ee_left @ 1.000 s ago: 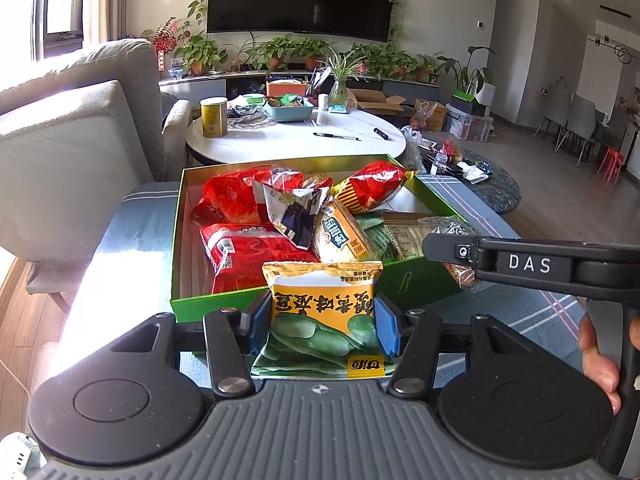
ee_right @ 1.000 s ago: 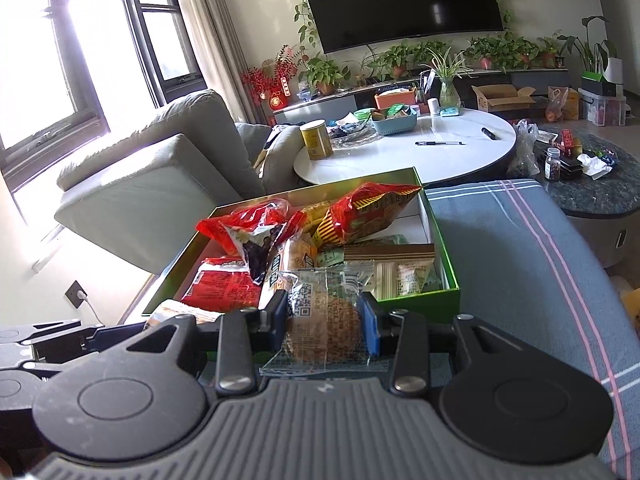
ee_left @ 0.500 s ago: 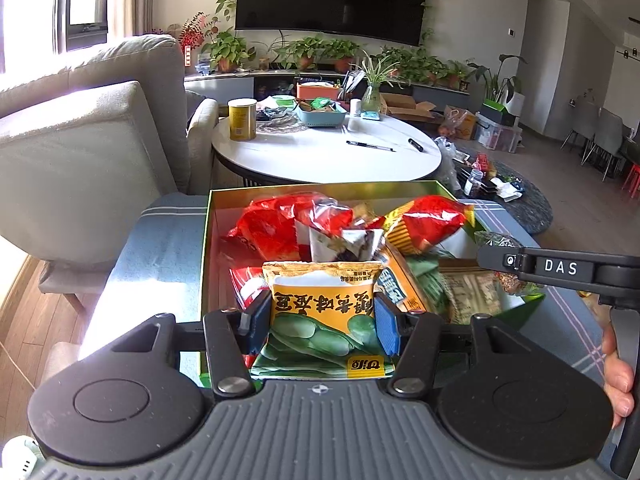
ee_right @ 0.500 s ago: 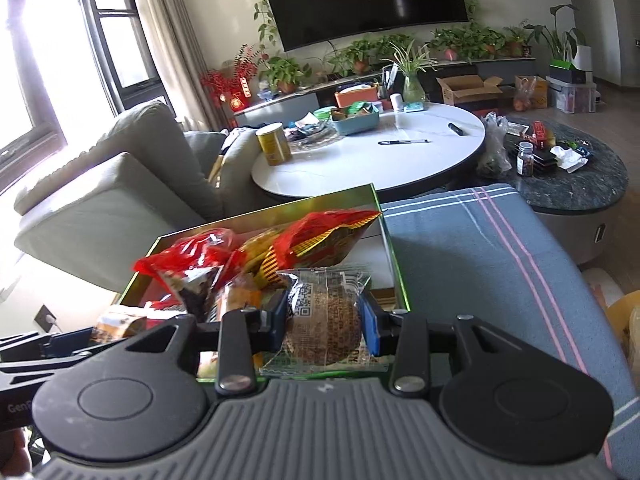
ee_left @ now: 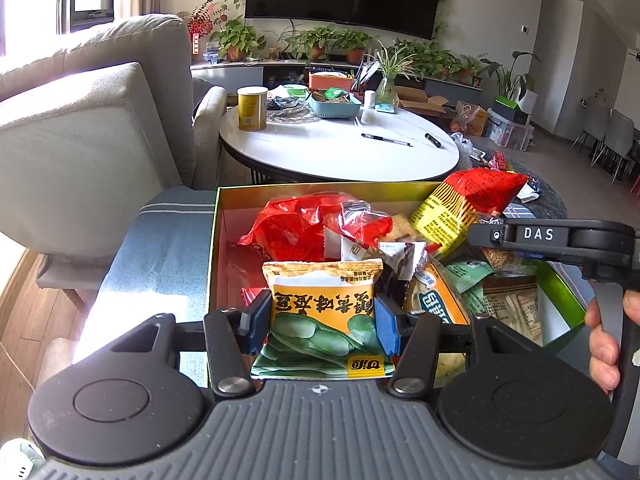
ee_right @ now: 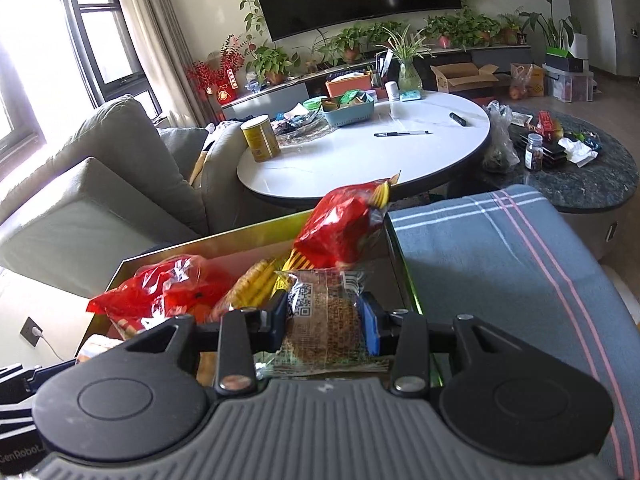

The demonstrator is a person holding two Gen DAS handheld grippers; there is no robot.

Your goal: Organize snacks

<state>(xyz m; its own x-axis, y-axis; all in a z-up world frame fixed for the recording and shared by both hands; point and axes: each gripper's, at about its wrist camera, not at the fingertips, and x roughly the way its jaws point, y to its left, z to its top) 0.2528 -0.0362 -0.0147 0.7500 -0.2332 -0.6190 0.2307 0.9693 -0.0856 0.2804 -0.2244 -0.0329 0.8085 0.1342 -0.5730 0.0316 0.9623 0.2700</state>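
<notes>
Green-walled and gold-lined, the open box [ee_left: 212, 248] sits on a blue blanket [ee_right: 500, 264] and already holds most of the snacks: a crumpled red bag [ee_left: 296, 228], a red and yellow bag [ee_left: 472, 196] propped against its far right corner, and several flatter packets lying beneath them. Judging by this, the sorting is well along, and what remains is to set down the two packets in hand and perhaps tidy the loose heap. The left gripper [ee_left: 320, 320] pinches a yellow bean packet [ee_left: 324, 312] between its blue fingers [ee_left: 386, 330], which press on both side edges; the packet stands upright, its top edge rising above the fingers, and it hangs over the near left part of the box. The right gripper [ee_right: 326, 326] likewise clamps a clear-wrapped brown cake [ee_right: 326, 324] by its sides, held over the near right part of the box, close to the right wall. Neither packet appears to rest on the pile below yet. Beyond the box, a white round bench [ee_right: 360, 156] carries a yellow tin [ee_right: 260, 138] and a pen [ee_right: 400, 133], well apart from the work.
</notes>
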